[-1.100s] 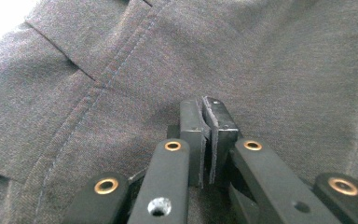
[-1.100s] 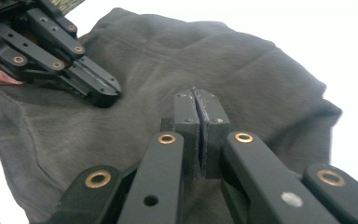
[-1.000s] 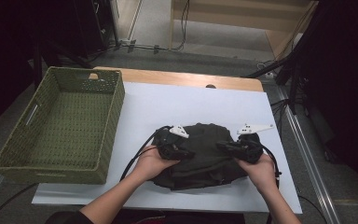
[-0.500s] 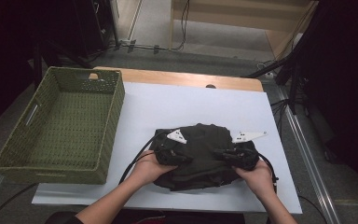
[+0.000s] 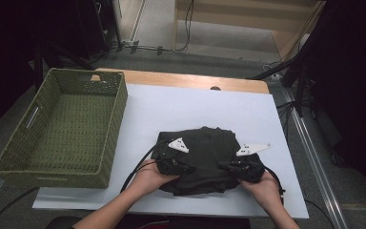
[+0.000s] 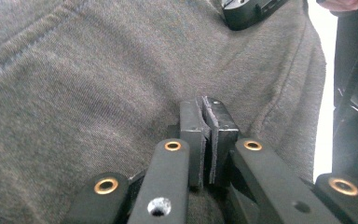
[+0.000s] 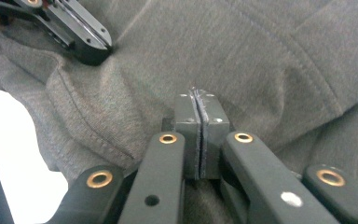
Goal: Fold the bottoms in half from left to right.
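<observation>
Cloth is the work here: a dark grey garment (image 5: pixel 202 160), folded into a thick bundle, lies on the white sheet (image 5: pixel 195 109) of the tabletop, near the person's edge and to the right of the green basket (image 5: pixel 62 129). The left claw (image 5: pixel 183 168) rests on the left part of the bundle and the right claw (image 5: pixel 231 167) on the right part. In the left gripper view, the left claw (image 6: pixel 208 122) has its pads pressed together with no cloth between them; the right claw (image 7: pixel 198 119) in its own view looks the same, closed and empty, with the tips against the fabric.

My judgement is that both claws are pressing or smoothing the bundle, not holding it. The risk comes from this: closed tips that push on soft layers can drag the top layer and open the fold, or make new wrinkles. If the two sides are pushed unevenly, the bundle may slide over the smooth sheet toward the near edge. If a lift to the basket is wanted, the claws must open first; a grip on only one layer would let the garment unfold and hang.
</observation>
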